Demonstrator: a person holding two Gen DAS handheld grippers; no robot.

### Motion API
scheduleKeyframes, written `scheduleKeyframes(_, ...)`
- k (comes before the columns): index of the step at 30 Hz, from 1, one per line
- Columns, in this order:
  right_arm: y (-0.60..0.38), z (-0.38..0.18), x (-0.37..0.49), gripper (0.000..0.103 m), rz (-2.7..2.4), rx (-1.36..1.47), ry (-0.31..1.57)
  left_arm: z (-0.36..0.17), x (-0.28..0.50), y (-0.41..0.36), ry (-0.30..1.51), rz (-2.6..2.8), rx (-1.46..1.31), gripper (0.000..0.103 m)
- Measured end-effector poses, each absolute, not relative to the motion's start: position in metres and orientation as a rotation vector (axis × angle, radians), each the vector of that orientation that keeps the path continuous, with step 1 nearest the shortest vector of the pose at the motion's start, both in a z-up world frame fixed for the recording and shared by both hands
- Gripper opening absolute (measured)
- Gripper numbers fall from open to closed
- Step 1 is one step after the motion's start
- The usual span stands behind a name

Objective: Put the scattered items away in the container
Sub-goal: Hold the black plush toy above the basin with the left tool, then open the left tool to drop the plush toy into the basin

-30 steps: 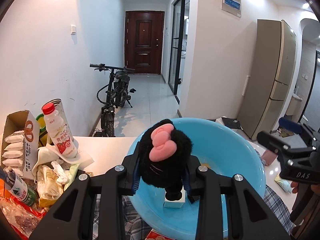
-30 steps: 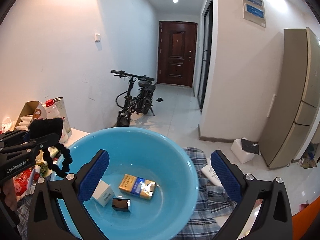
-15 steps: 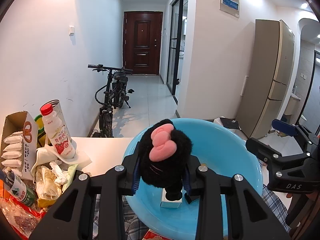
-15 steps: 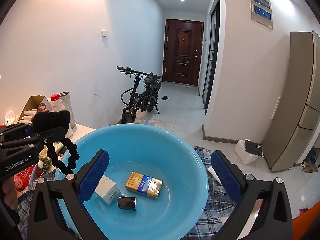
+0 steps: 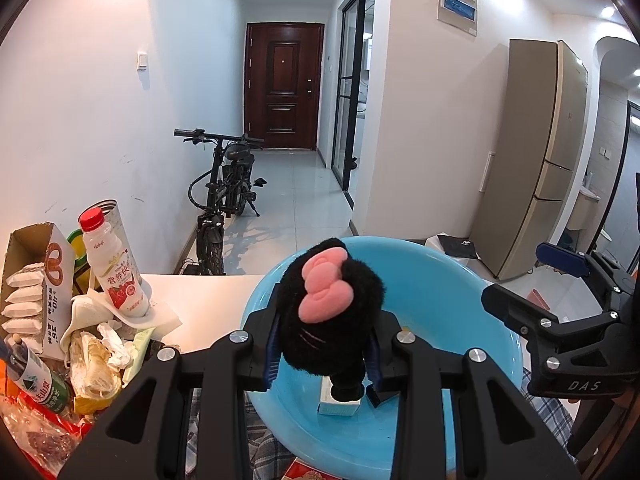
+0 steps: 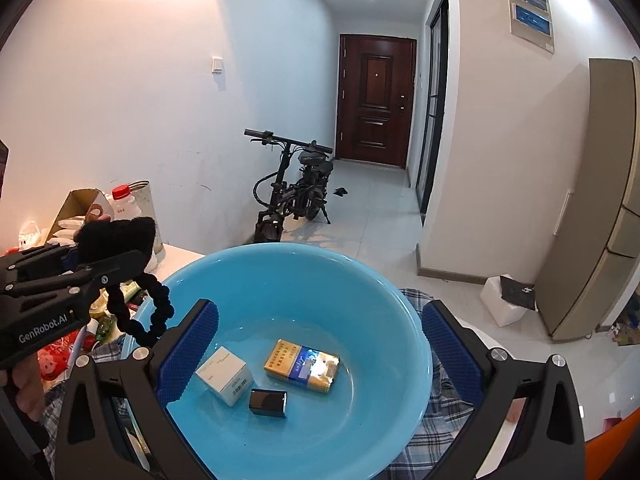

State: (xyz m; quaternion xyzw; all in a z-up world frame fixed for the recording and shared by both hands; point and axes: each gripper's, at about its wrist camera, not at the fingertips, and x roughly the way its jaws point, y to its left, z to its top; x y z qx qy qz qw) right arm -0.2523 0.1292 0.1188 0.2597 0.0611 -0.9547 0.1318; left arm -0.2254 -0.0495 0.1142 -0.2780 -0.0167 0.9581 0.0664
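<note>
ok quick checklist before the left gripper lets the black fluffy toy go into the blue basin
1. Toy gripped: ok. The left gripper is shut on the black plush toy.
2. Toy over the basin: ok. It hangs above the blue basin, near its left rim.
3. Landing spot: ok. The white box, yellow pack and small dark block leave bare floor.
4. Dangling tail: not ok. The toy's coiled black tail hangs at the rim and could land outside.
5. Right gripper clear: ok. It is open, holding nothing.
6. Basin steady: cannot tell.

White hallway (image 5: pixel 100 92), dark door (image 5: pixel 283 85) (bike (image 5: pixel 224 200) parked).
</note>
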Motion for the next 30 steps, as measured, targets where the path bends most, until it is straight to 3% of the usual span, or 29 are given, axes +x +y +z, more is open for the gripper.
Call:
scheduleKeyframes(11, 0.128, 0.120, -0.251, 0.103, -2.786, 0.748, 0.190, 0.113, -0.226, -0.050, -0.053, 2.889, -0.846, 0.032)
scheduleKeyframes(13, 0.129, 0.120, -0.251, 0.103, -2.788, 0.747, 0.192, 0.112, -0.227, -0.048, -0.053, 2.886, -0.861, 0.050)
scheduleKeyframes(14, 0.129, 0.121, -0.251, 0.103, -2.790, 0.745, 0.191, 0.112, -0.227, -0.047, -0.054, 2.876, -0.878, 0.084)
scheduleKeyframes(15, 0.131, 0.121, -0.251, 0.103, -2.793, 0.744, 0.192, 0.112, -0.228, -0.047, -0.052, 2.869, -0.888, 0.103)
scheduleKeyframes(26, 0.138, 0.126, -0.250, 0.103, -2.830, 0.718, 0.169, 0.111, -0.228, -0.043, 0.011, 2.935, -0.885, 0.103)
scheduleKeyframes(30, 0.142, 0.133, -0.245, 0.103, -2.824, 0.666, 0.065, 0.109, -0.230, -0.044, 0.013, 2.940, -0.893, 0.103)
